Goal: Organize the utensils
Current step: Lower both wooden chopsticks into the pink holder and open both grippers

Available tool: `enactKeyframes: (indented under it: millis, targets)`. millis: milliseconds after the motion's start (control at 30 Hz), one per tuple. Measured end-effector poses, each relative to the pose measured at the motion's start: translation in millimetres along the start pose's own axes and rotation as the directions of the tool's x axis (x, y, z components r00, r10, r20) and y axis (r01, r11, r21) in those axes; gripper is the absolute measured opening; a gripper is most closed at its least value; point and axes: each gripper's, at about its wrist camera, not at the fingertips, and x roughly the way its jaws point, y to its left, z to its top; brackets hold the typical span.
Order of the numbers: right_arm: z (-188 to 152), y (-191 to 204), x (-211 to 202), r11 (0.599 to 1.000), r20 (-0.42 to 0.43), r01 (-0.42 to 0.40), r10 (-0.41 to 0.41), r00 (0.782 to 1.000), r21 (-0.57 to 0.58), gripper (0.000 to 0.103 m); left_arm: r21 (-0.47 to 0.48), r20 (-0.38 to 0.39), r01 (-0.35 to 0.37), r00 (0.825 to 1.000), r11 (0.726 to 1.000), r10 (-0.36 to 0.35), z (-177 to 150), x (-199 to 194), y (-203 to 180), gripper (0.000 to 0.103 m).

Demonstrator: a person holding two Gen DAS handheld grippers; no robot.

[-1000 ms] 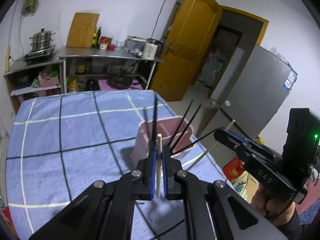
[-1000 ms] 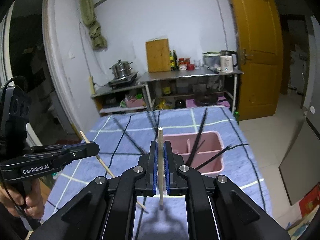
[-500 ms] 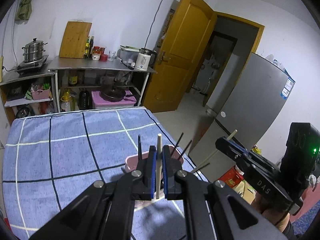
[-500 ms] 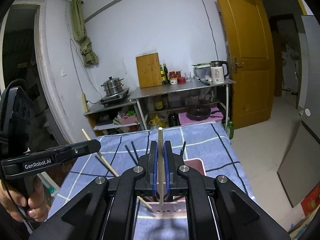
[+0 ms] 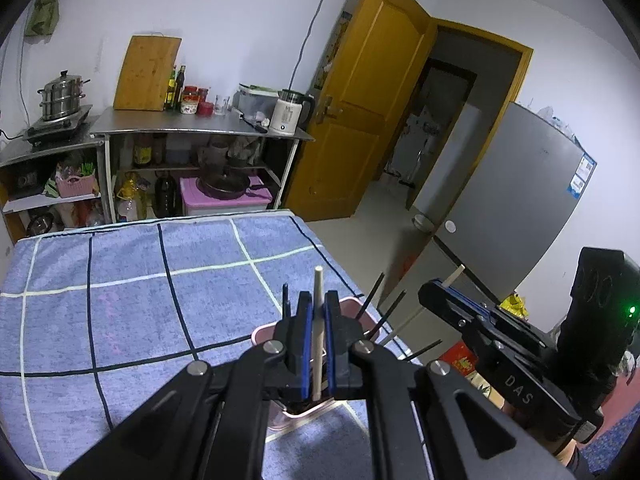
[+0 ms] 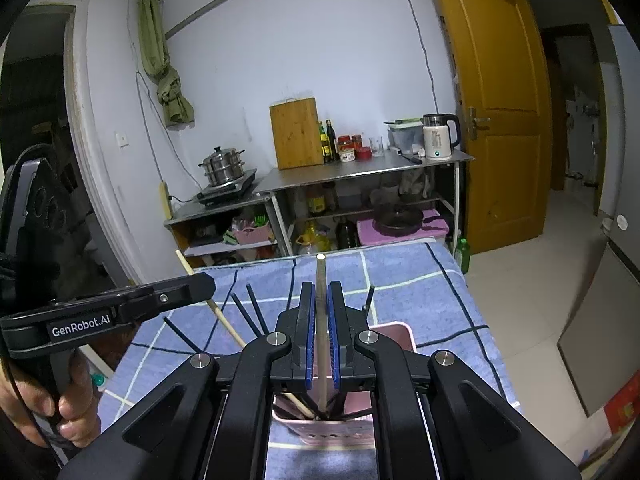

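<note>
Two pale chopsticks, one pinched in my left gripper (image 5: 315,344) and one in my right gripper (image 6: 321,336), stand with their lower ends down in the pink holder (image 6: 394,330), among the black chopsticks (image 6: 256,312). To finish well, I judge I should loosen only once each tip rests on the holder's floor.

The worktop (image 5: 120,280) is covered edge to edge by a blue cloth (image 6: 400,280) with a grid of dark and pale lines (the surface beneath is hidden). One item rests directly on the cloth: a pink utensil holder (image 6: 394,330), standing upright near the worktop's right-hand edge. Black chopsticks (image 5: 374,292) lean out of it at varied angles.
</note>
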Motion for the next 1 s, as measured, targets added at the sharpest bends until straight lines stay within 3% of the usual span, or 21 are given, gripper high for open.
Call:
enactKeyframes:
  millis: [400, 733, 1000]
  targets:
    - [-29.5, -9.7, 36.4, 1.0, -0.083, -0.006, 0.007, 0.997, 0.006, 0.006, 0.029, -0.082, -0.012, 0.997, 1.0, 0.015, -22.5, 40.4, 4.5, 0.006]
    - [-51.0, -11.6, 56.1, 1.0, -0.146, -0.006, 0.006, 0.989, -0.001, 0.006, 0.061, -0.117, -0.018, 0.993, 0.998, 0.025, -33.1, 51.7, -1.5, 0.006]
    - [-49.4, -10.2, 46.9, 1.0, -0.132, -0.01, 0.008, 0.991, -0.008, 0.008, 0.067, -0.091, -0.005, 0.996, 0.998, 0.011, -32.3, 42.7, -4.6, 0.019]
